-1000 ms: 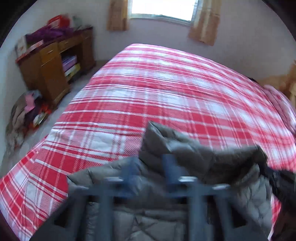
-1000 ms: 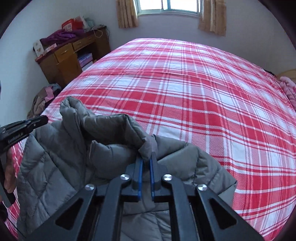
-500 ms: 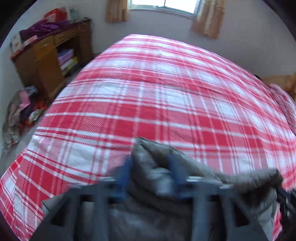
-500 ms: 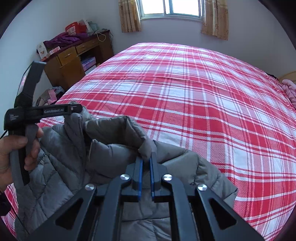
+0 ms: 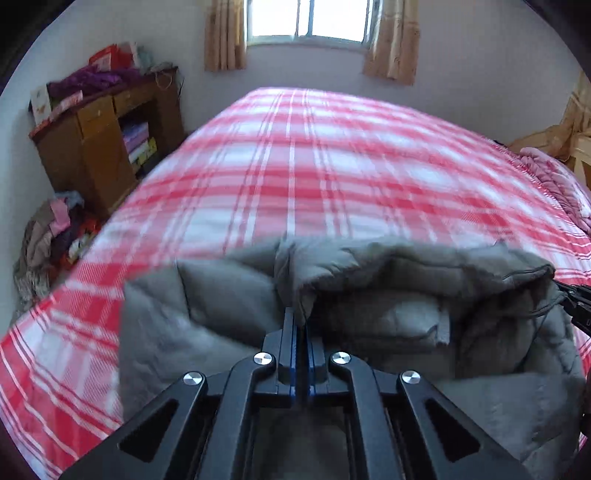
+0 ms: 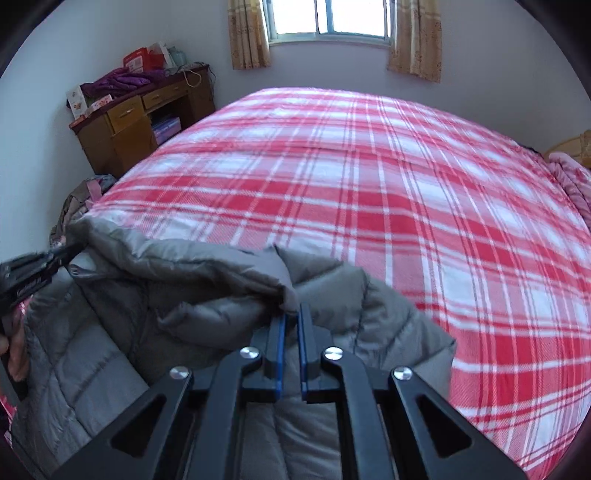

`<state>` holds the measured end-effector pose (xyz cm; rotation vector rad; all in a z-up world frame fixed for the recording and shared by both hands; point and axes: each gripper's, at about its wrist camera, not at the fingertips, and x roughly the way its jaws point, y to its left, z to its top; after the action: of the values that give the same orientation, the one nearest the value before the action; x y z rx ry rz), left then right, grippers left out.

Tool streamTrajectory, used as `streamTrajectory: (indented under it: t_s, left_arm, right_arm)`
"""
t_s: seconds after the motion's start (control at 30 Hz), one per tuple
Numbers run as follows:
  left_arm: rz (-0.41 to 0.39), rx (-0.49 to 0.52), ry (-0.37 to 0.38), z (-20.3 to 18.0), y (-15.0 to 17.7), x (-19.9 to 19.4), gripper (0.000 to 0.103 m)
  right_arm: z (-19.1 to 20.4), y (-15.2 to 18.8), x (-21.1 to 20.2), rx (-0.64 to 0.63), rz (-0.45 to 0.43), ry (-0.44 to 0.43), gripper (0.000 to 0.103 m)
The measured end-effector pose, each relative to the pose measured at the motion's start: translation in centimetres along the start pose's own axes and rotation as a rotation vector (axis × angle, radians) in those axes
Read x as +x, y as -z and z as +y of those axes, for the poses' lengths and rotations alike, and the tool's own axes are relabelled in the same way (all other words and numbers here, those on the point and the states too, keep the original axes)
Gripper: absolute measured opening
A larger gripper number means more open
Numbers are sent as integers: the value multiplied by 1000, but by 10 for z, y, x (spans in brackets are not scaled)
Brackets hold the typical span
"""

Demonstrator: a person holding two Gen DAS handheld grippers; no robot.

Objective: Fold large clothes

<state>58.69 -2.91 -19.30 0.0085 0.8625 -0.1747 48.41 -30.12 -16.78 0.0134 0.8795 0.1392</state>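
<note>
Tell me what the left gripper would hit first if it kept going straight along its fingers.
The grey puffer jacket: the left gripper is already shut on its folded edge. Past that, probably the red plaid bedspread, though depth is hard to judge.

Two fisheye views, each mounted on a gripper and looking forward along its two fingers, tilted downward. Both set low at the near edge of the bed (image 5: 332, 166), facing its far edge and the window (image 5: 306, 18) in the wall beyond. Very close to the grey padded jacket (image 5: 369, 295), which fills the bottom of each picture. Left view placed further left: right gripper (image 5: 576, 310) visible at its right border. Right view placed further right: left gripper (image 6: 33, 273) at its left border. Shared by both: jacket, plaid bed cover, window with curtains (image 6: 247, 33), wooden desk (image 6: 129, 125) beyond the left edge of the bed.
</note>
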Motion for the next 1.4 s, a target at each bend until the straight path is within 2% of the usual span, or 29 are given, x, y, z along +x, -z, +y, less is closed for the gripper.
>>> streamTrajectory:
  t_s: [0.23,0.33,0.4,0.43,0.47,0.5,0.53,0.57,0.6,0.7,0.73,0.83,0.97,1.07,1.2,1.4]
  left_arm:
    - [7,16,-40,-5,7,10,3]
    - [-2,39,-77,-7,4,-4,5]
    - [-10,44,-95,-6,3,-19,11]
    - [-19,46,-95,-4,2,-29,26]
    - [-29,44,-94,-1,1,-38,50]
    - [-55,43,-103,1,-2,-51,62]
    - [-95,41,-119,3,-6,-65,77]
    - [-134,40,-126,3,-10,-75,78]
    - [-171,43,-132,3,-18,-85,78]
    - [-198,21,-150,-2,-51,-88,79]
    - [-212,12,-149,-6,-62,-82,79]
    - [-196,-8,-219,-14,-75,-48,79]
    - [-102,-31,-253,-15,-62,-4,79]
    - [-54,-34,-246,-9,-38,15,79]
    - [-50,-45,-223,-7,-22,23,79]
    - [-54,-9,-263,-16,-13,36,83]
  right_arm:
    - [-21,26,26,53,60,54,5]
    - [-29,27,22,65,48,56,5]
    - [-33,26,14,79,40,38,5]
    - [-36,24,8,90,31,37,6]
    - [-39,22,3,101,21,40,14]
    - [-43,20,-3,113,15,46,30]
    - [-47,18,-8,128,10,53,40]
    - [-50,15,-14,144,-2,60,49]
    - [-52,11,-21,156,-19,71,49]
    - [-50,-8,-33,163,-48,86,49]
    - [-46,-17,-35,167,-59,85,49]
    - [-25,-43,-33,160,-98,43,49]
    - [7,-58,-13,149,-109,-44,49]
    - [24,-49,14,129,-55,-62,49]
    - [30,-19,40,95,10,-44,49]
    - [23,-1,48,115,16,-43,49]
